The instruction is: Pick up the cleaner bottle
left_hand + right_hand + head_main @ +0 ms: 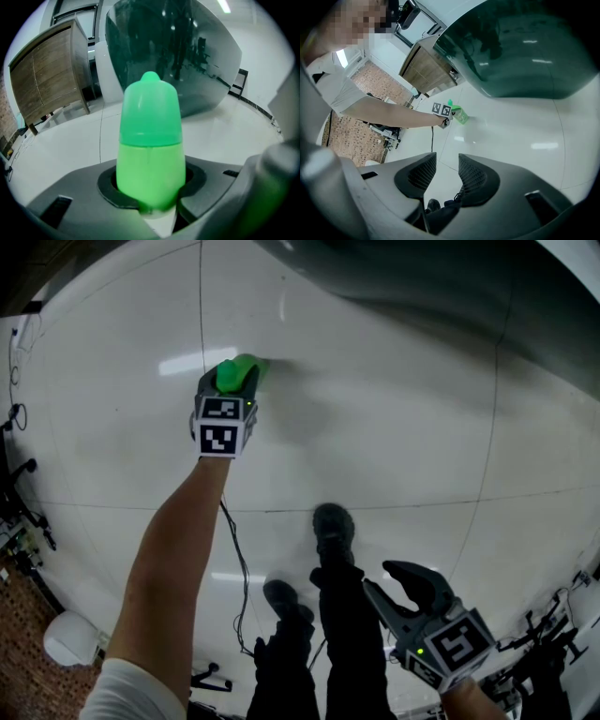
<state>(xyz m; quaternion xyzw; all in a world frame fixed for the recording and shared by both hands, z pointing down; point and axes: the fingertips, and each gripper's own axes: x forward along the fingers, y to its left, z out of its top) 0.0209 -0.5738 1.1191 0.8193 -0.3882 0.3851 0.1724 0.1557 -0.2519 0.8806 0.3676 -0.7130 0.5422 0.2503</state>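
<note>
The cleaner bottle (150, 140) is bright green with a rounded cap, and it fills the middle of the left gripper view, standing up between the jaws. My left gripper (152, 190) is shut on it, with the dark pads hugging its lower body on both sides. In the head view the bottle (246, 367) pokes out beyond the left gripper (230, 390) over the white floor; I cannot tell whether it rests on the floor. My right gripper (380, 579) hangs at the lower right, open (446, 176) with nothing between its pads. It sees the bottle (459, 114) far off.
A large dark curved glass body (450, 287) rises behind the bottle. A wooden cabinet (47, 79) stands at the left. The person's legs and shoes (333, 531) and a cable (234, 559) are below the left arm. A white stool (70, 638) stands at the lower left.
</note>
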